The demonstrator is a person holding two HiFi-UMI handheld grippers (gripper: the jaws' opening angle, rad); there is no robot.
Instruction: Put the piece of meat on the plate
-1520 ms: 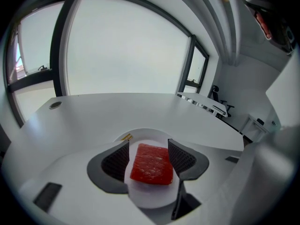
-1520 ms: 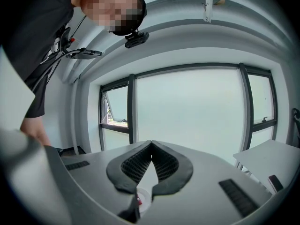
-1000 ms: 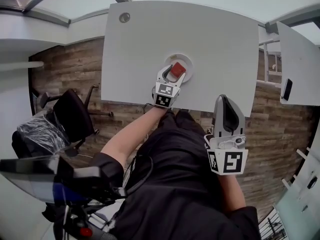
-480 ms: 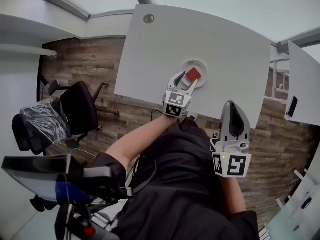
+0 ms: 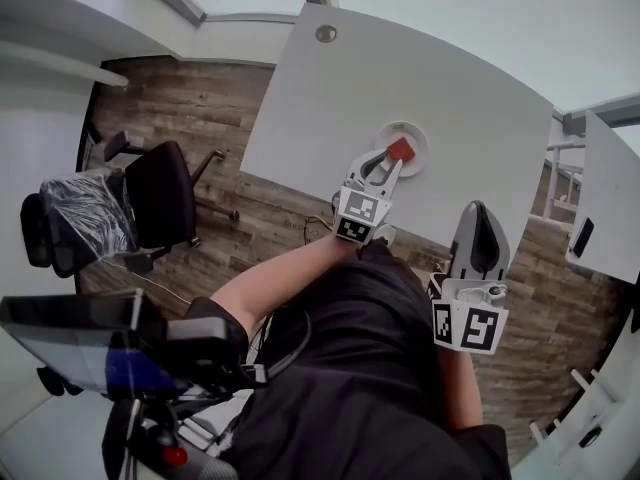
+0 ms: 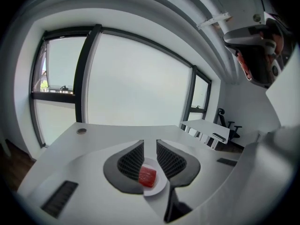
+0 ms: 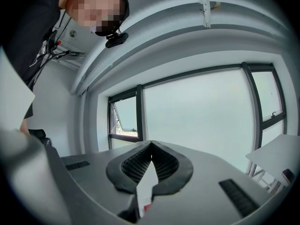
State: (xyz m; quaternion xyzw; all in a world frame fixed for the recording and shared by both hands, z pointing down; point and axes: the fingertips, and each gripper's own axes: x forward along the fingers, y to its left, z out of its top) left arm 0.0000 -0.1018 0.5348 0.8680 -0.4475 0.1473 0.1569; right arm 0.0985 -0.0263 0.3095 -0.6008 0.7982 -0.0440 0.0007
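Left gripper (image 5: 383, 164): drawn back and lifted off the plate (image 5: 421, 138) since a second ago. Its jaws have just been narrowing and are released, with nothing gripped.
Piece of meat (image 5: 401, 149): red block lying on the white plate on the desk (image 5: 400, 78), same spot as before, just beyond the jaw tips.
Left gripper view alone: a clear gap between the jaws, with the meat lying lower.
Right gripper (image 7: 151, 144): clenched tip to tip and empty, which only its own view shows. Head view places it by the near desk edge, right of the plate.

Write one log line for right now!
meat: on plate | left gripper: empty, by plate, jaws just closed partway | right gripper: shut, empty
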